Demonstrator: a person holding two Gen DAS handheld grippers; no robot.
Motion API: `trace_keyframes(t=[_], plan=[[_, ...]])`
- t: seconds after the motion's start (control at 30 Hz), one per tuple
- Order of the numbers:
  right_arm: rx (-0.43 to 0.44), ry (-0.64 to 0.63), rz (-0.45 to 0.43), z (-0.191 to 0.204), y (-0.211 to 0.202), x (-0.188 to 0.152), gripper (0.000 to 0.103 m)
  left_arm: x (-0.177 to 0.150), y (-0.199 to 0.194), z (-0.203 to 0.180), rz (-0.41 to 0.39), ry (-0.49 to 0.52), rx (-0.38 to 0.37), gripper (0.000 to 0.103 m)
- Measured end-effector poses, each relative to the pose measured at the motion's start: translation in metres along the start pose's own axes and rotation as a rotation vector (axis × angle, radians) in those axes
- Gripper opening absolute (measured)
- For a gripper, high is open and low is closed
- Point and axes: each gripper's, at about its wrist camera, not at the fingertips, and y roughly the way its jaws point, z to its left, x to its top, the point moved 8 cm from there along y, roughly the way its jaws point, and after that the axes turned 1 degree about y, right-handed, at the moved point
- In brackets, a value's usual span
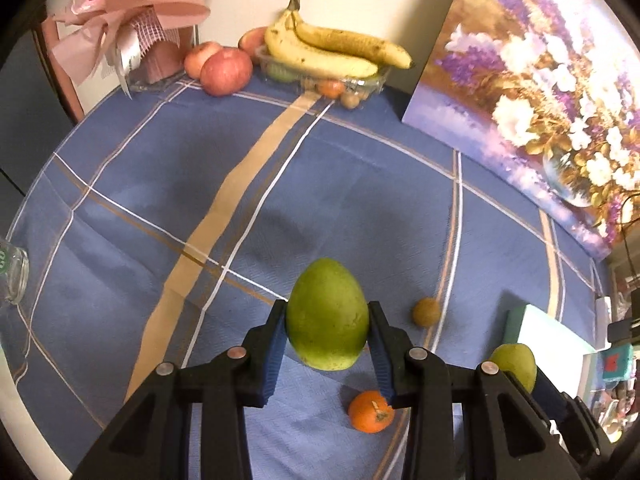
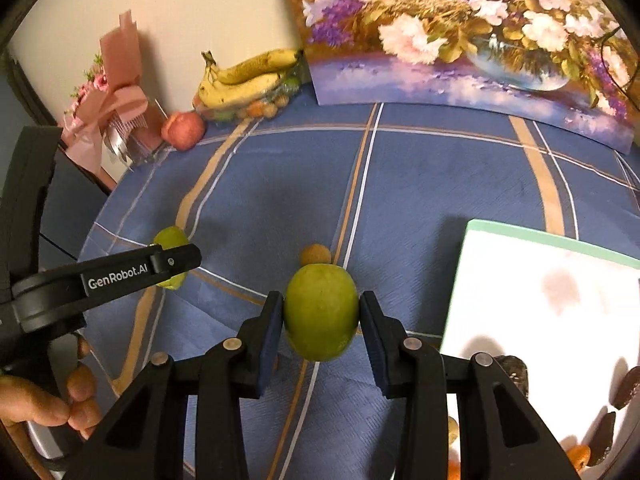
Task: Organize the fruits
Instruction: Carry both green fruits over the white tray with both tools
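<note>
Gripping a green mango (image 1: 327, 316) between its blue pads, the left hand-held gripper (image 1: 328, 344) had the fruit clamped across its middle, with the pointed end sticking out ahead of the fingertips. The right hand-held gripper (image 2: 320, 324) was likewise closed on a second green mango (image 2: 320, 311), pinched at its widest part.

The main risk was slippage: both fruits are smooth and rounded, and each was held only by two narrow pads, so a tilt or a quick swing could have let one roll forward out of the jaws and drop onto the blue checked counter (image 1: 160, 184). The two hand-held grippers were also close together, the left one showing just to the left of the right one's fruit, so a careless move could have knocked them against each other.

Below and slightly right of the left hand-held gripper lay an orange (image 1: 370, 412), and a small brown fruit (image 1: 427, 311) sat just right of its fingertips. Far ahead, by the wall, stood a clear tray (image 1: 360, 80) with bananas (image 1: 332, 50), with apples (image 1: 226, 70) to its left. A white board (image 2: 536, 304) lay to the right of the right hand-held gripper.
</note>
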Motion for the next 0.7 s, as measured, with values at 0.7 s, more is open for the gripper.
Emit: trace_keyframes(t=[0.7], plan=[[-0.085, 0.053, -0.088, -0.071, -0.076, 0.015, 0.041, -0.013, -0.03, -0.09, -0.069, 0.157, -0.005, 0.041]])
